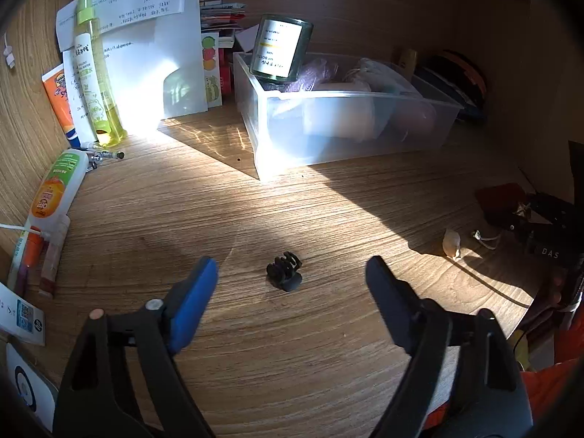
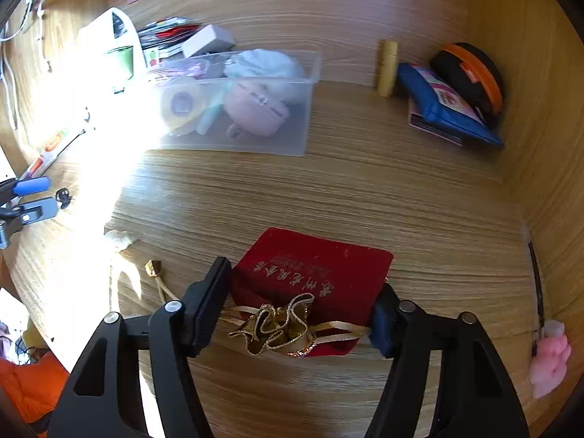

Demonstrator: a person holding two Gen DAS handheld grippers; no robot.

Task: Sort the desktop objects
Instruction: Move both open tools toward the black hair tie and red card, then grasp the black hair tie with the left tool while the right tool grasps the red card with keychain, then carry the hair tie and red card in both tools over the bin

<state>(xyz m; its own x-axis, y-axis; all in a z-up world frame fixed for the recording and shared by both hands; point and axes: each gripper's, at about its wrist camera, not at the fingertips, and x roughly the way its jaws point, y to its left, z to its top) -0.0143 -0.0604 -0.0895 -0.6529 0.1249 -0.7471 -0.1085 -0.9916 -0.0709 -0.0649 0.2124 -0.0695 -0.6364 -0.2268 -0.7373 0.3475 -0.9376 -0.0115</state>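
Two grippers low over the desk (image 1: 292, 346), left gripper (image 1: 292, 273) spread apart around a black hair clip (image 1: 284, 271) (untouched), right gripper (image 2: 303, 314) clamped on a red velvet pouch (image 2: 317, 273) lying flat near the front edge.

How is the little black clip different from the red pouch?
The black hair clip is small, hard-looking and toothed; the red pouch is bigger, flat and soft, with gold trim. The clip lies free between open fingers of the left hand-held gripper; the right hand-held gripper squeezes the pouch. Both rest on the wooden desk.

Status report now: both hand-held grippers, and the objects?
Left hand-held gripper open, hair clip between fingers. Right hand-held gripper shut on red pouch. Nothing blocking.
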